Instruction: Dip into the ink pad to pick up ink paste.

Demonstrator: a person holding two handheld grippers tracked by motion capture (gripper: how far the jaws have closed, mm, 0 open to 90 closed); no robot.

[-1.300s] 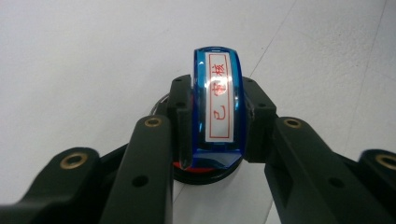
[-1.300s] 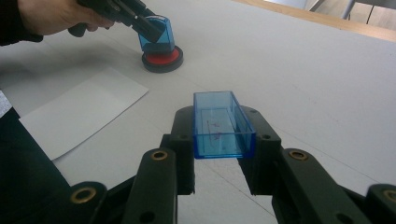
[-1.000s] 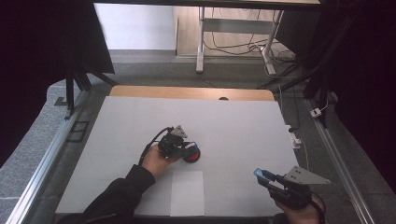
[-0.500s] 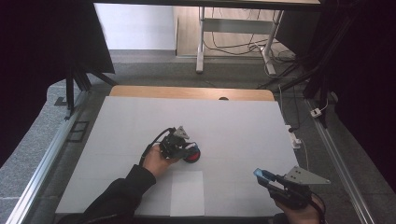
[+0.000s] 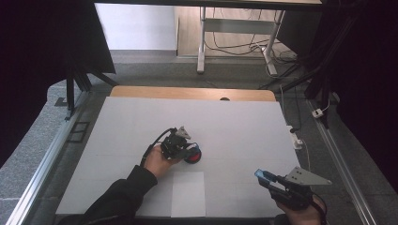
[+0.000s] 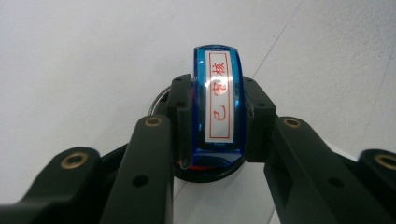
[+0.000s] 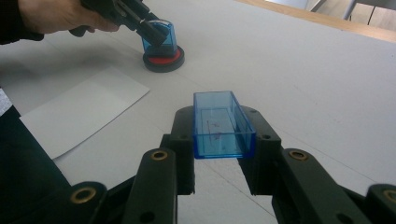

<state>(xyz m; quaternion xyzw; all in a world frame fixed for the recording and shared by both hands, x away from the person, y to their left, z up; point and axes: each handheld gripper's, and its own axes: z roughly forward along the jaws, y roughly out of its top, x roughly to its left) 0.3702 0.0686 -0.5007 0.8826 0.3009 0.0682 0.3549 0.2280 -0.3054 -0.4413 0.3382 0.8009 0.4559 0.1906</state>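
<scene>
Counting what's on the table (image 5: 244, 122): one stamp, one loose blue cap, one sheet of white paper, and two grippers, one per hand.

So the stamp (image 5: 193, 154) sits a bit left of centre in the high view, a blue see-through body on a round black base with a red ring. The left gripper (image 5: 187, 149) has its jaws clamped on the blue body, one jaw pressed on each side. In the left gripper view the stamp (image 6: 217, 116) stands upright between the black fingers (image 6: 182, 112), with a white label with red characters facing the camera, and the base touches the table. In the right gripper view it's at the upper left, standing just beyond the far corner of the paper (image 7: 79, 109).

The right gripper (image 5: 265, 177) is down at the lower right of the high view, well apart from the stamp. Its jaws are closed on the blue cap (image 7: 222, 125), a clear rectangular little tub, pinched from both sides with the open end pointing forward, held above the table.

The paper (image 5: 188, 193) lies flat at the bottom centre of the high view, between the two hands, nothing on it.
</scene>
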